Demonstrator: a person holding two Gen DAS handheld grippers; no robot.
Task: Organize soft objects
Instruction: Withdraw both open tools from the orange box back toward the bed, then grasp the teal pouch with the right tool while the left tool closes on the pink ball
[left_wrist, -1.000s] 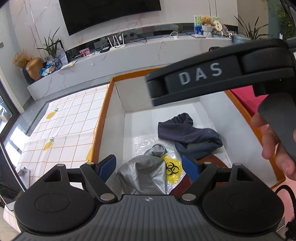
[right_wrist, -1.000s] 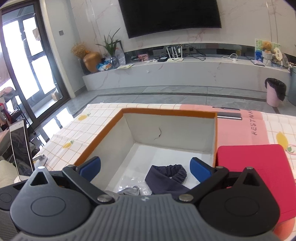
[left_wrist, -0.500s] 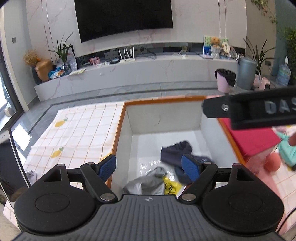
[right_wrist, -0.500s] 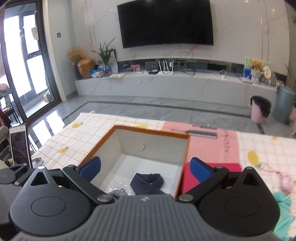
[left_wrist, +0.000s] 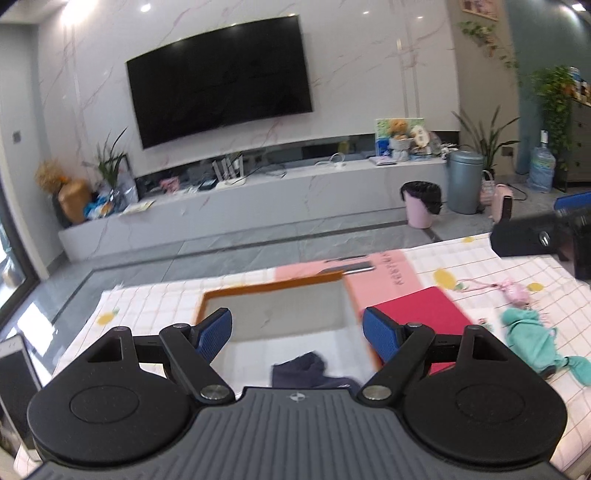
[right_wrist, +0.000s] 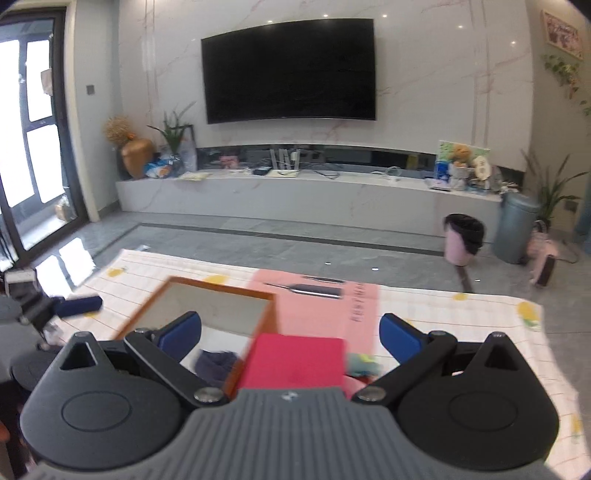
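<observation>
Left tool (left_wrist: 297, 332): jaws spread wide, nothing between the blue pads (left_wrist: 380, 334); it sits at the lower centre of its own view, held above the desk (left_wrist: 517, 264). Right tool (right_wrist: 290, 334): jaws likewise spread wide and empty, at the lower centre of its view.

Orange-rimmed box (left_wrist: 273, 286): open-topped, white inside, centre of the left view and left of centre in the right view. Dark navy cloth (left_wrist: 306, 371) lies on the box floor, near the lower edge of the visible interior; the same cloth shows in the right view just inside the box's right wall.

Red pad (right_wrist: 295, 362): lies on the desk, touching or just beside the box's right wall; contact cannot be confirmed.

Teal soft item (left_wrist: 532, 341): on the checked tablecloth at the right of the left view, outside the box and well apart from it. A small pink item (left_wrist: 515, 291) lies above it in the frame, also on the cloth.

Part of the right tool's black body appears at the right edge of the left view. Both views are motion-blurred.
</observation>
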